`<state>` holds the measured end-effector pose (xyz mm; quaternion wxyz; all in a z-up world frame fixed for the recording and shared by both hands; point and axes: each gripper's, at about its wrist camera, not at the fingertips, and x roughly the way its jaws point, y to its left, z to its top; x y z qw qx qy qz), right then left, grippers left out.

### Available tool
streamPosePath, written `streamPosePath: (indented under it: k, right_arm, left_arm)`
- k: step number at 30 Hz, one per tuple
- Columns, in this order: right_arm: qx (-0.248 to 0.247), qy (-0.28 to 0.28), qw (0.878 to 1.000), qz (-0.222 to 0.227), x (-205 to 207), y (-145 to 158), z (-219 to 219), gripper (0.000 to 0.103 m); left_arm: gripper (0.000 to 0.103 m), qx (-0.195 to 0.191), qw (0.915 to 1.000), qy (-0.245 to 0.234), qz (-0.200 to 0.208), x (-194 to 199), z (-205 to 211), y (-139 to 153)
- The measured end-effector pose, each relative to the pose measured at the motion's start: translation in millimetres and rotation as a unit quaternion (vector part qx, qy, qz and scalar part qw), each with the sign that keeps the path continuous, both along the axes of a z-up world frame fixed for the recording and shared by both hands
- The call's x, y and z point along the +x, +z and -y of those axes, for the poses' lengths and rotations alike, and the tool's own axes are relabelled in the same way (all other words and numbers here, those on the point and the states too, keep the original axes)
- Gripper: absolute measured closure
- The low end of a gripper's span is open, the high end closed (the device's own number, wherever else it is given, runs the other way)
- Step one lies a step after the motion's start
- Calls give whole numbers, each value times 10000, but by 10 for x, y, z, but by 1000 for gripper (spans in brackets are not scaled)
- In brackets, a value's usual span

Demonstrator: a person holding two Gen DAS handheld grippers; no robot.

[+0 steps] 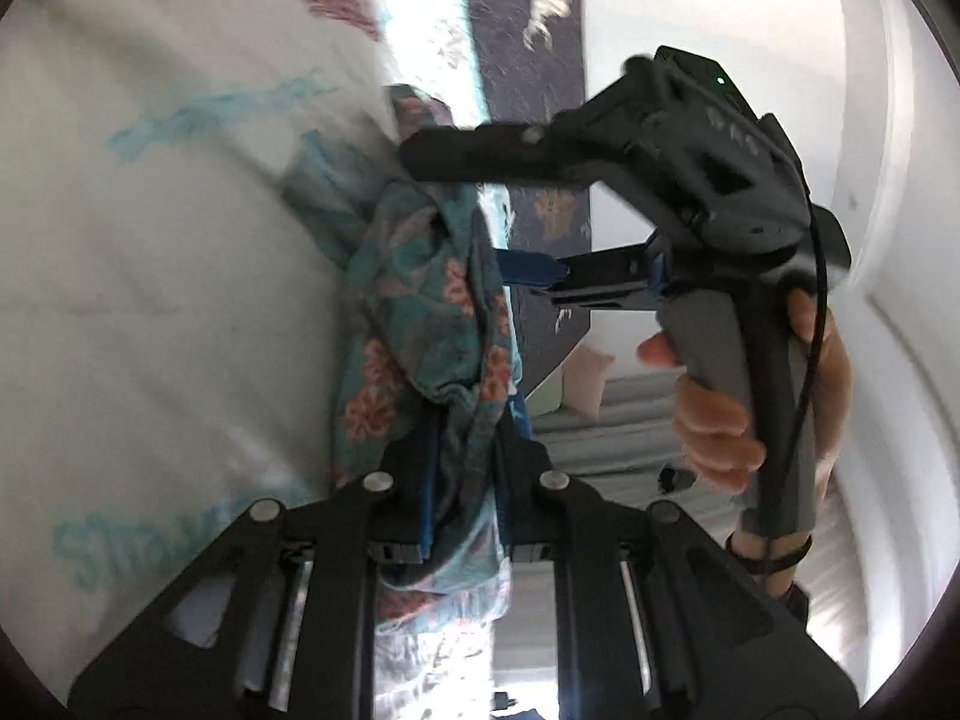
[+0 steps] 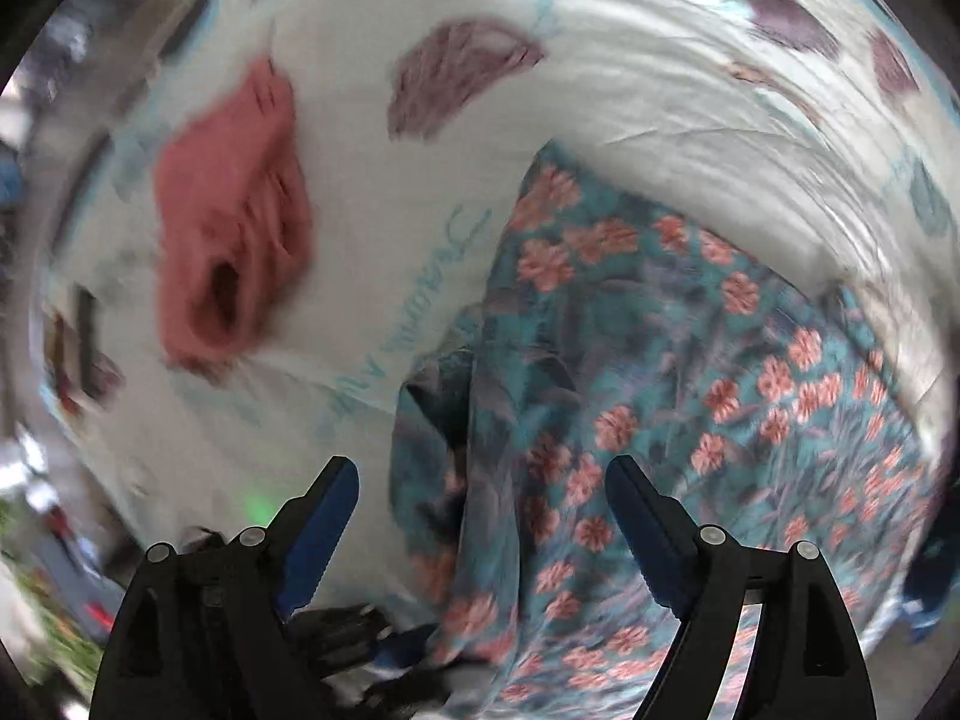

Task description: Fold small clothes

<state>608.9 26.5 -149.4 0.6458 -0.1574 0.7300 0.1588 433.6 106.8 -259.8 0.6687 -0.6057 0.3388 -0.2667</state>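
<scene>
A teal garment with coral flowers [image 1: 420, 312] hangs bunched over the white printed bedsheet [image 1: 150, 270]. My left gripper [image 1: 465, 414] is shut on a fold of it. My right gripper [image 1: 480, 213] shows in the left wrist view, held in a hand, its fingers spread apart around the far end of the garment. In the right wrist view the right gripper [image 2: 480, 474] is open, its blue pads [image 2: 327, 516] on either side of the floral garment [image 2: 660, 390], which spreads over the sheet [image 2: 630, 72].
A crumpled pink garment [image 2: 234, 222] lies on the sheet at the left. A dark patterned cloth [image 1: 528, 30] runs beside the bed. White walls [image 1: 750, 30] lie to the right. The views are motion-blurred.
</scene>
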Motion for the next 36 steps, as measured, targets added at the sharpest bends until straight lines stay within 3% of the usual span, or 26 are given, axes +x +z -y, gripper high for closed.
streamPosePath:
  k: [3, 8, 9, 10, 11, 13, 15, 17, 21, 28, 36]
  right_arm:
    - [-383, 472, 9981, 34, -141, -150, -229, 17]
    - [-1630, 660, 9834, 445, -211, -445, -451, 17]
    - [-1893, 765, 9772, 586, -216, -509, -497, 23]
    - [-1951, 843, 9751, 638, -223, -541, -518, 44]
    - [-1854, 896, 9765, 630, -229, -557, -536, 51]
    - [-1547, 732, 9819, 818, -246, -457, -491, 79]
    - [-1032, 548, 9897, 826, -229, -278, -387, 85]
    - [-539, 314, 9950, 784, -193, -72, -206, 86]
    - [187, 86, 9966, 804, -218, 266, 122, 88]
    - [661, -187, 9931, 946, -224, 681, 717, 88]
    - [1014, -638, 9871, 1066, -284, 925, 1516, 88]
  left_arm:
    - [86, 270, 9995, 161, -52, -75, -55, -15]
    - [86, -173, 9998, 51, -106, -18, -47, -67]
    - [86, -270, 9995, 57, -124, 10, -62, -86]
    - [86, -316, 9994, 67, -137, 37, -77, -90]
    - [86, -299, 9994, 78, -121, 40, -94, -72]
    - [86, -178, 9998, 60, -56, 44, -96, -37]
    - [86, -30, 10000, -32, 41, 72, -49, 73]
    - [86, 38, 9999, -97, 110, 62, -16, 182]
    - [86, -185, 9994, -225, 171, 101, 84, 349]
    - [86, -9, 9981, -496, 377, 199, 430, 692]
    - [86, 191, 9941, -937, 518, 387, 1050, 904]
